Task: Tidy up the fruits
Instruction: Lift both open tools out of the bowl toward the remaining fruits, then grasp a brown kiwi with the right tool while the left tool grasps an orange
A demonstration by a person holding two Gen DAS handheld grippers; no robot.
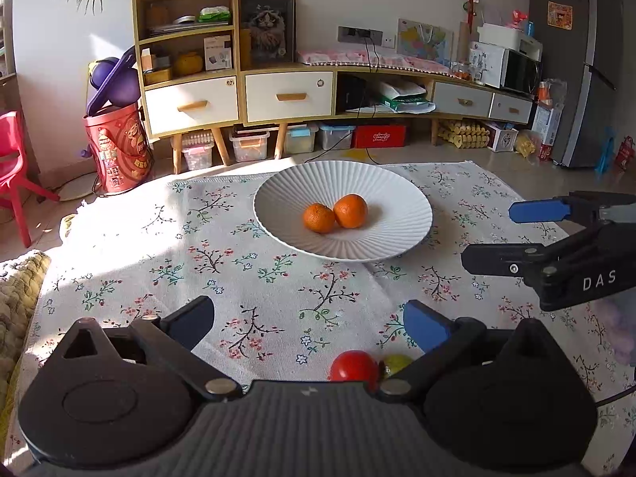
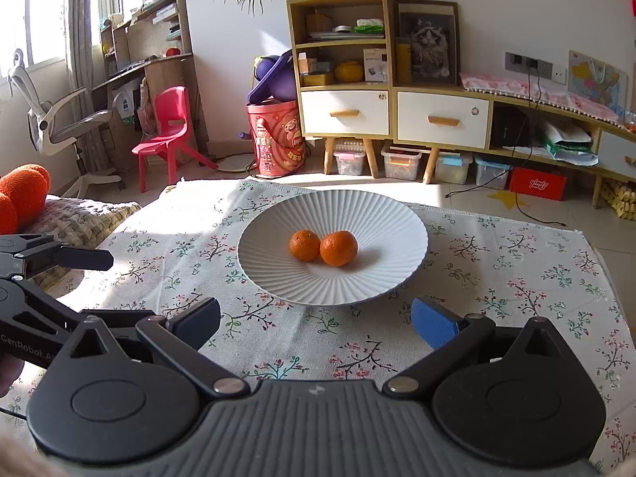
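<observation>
A white ribbed plate (image 1: pixel 381 187) (image 2: pixel 381 214) sits on the floral tablecloth and holds two oranges (image 1: pixel 336 212) (image 2: pixel 324 246) side by side. A red fruit (image 1: pixel 353 365) and a yellow-green fruit (image 1: pixel 397 363) lie on the cloth close under my left gripper (image 1: pixel 310 322), partly hidden by its body. The left gripper is open and empty, well short of the plate. My right gripper (image 2: pixel 316 318) is open and empty, just in front of the plate; it also shows at the right of the left wrist view (image 1: pixel 497 234).
The floral tablecloth (image 1: pixel 238 278) covers the table. A knitted cushion (image 2: pixel 79 218) with an orange plush toy (image 2: pixel 22 194) lies at the table's left. Beyond the far edge stand a wooden cabinet (image 1: pixel 190 59), a red bucket (image 1: pixel 119 151) and a red chair (image 2: pixel 169 135).
</observation>
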